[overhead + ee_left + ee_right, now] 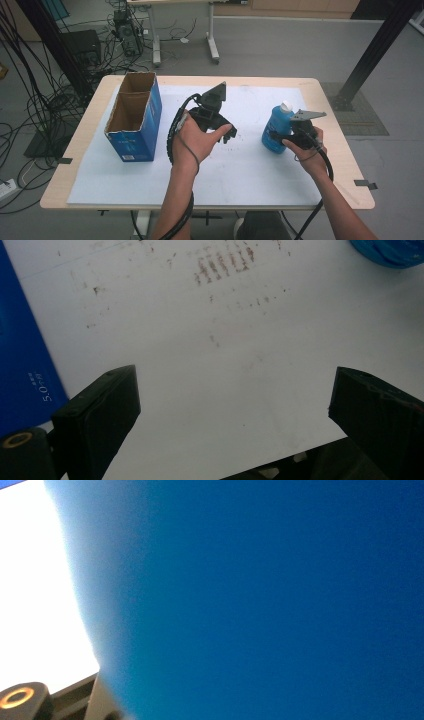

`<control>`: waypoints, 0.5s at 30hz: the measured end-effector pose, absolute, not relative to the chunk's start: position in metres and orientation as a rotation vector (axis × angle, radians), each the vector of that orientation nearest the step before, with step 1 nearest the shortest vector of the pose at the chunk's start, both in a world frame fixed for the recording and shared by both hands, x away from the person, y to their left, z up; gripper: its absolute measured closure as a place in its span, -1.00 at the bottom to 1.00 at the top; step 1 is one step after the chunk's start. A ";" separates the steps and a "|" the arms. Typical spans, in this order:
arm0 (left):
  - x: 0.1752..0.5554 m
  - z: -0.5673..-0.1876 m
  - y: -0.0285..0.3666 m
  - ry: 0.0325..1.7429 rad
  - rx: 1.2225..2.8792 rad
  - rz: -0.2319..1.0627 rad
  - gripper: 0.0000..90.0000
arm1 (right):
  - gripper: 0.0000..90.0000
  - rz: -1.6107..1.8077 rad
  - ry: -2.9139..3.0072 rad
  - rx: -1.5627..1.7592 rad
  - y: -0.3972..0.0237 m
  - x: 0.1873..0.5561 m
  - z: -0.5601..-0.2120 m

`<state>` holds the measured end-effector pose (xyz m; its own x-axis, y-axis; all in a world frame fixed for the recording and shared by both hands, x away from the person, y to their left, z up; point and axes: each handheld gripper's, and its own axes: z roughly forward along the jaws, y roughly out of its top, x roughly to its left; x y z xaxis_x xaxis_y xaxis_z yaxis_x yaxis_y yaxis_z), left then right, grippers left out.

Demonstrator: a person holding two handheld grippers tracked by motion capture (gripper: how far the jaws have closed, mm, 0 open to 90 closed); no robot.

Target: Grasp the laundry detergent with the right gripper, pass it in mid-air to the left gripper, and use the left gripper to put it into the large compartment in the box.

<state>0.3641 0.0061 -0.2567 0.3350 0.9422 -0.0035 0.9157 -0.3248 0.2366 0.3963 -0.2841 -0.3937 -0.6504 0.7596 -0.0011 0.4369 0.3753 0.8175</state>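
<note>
Seen from above, a person's two forearms reach in over a wooden table (80, 150) covered by a white sheet (250, 165), each hand carrying a black two-jaw gripper. The left hand (192, 142) holds the left gripper (227, 132) over the middle of the sheet; in the left gripper view its jaws stand wide apart with nothing between them, above a patch of faint brown marks (222, 265). To that gripper's left, near but apart from it, an open blue cardboard box (135, 117) stands upright, its two compartments showing brown inside. The right hand (307, 147) brings the right gripper (277, 137) up against a blue bottle (276, 127) with a white cap (286, 106), which stands upright on the sheet to the right of the left gripper and well apart from the box. In the right gripper view, the bottle's blue wall sits blurred, very close to the lens; whether the jaws are closed on it cannot be told. Beyond the table, cables (30, 100) trail over a grey floor (280, 45).
</note>
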 end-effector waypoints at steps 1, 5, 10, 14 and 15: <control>0.364 -0.256 0.006 1.695 2.399 0.199 -0.85 | -0.03 1.173 2.263 1.041 -0.284 0.396 -0.394; 0.365 -0.256 0.006 1.692 2.400 0.200 -0.85 | -0.03 1.172 2.263 1.041 -0.284 0.396 -0.394; 0.365 -0.255 0.006 1.686 2.402 0.202 -0.85 | -0.03 1.172 2.262 1.041 -0.284 0.396 -0.394; 0.366 -0.253 0.005 1.677 2.407 0.204 -0.85 | -0.03 1.171 2.263 1.042 -0.284 0.396 -0.393; 0.366 -0.252 0.005 1.670 2.418 0.206 -0.85 | -0.03 1.171 2.264 1.042 -0.284 0.396 -0.393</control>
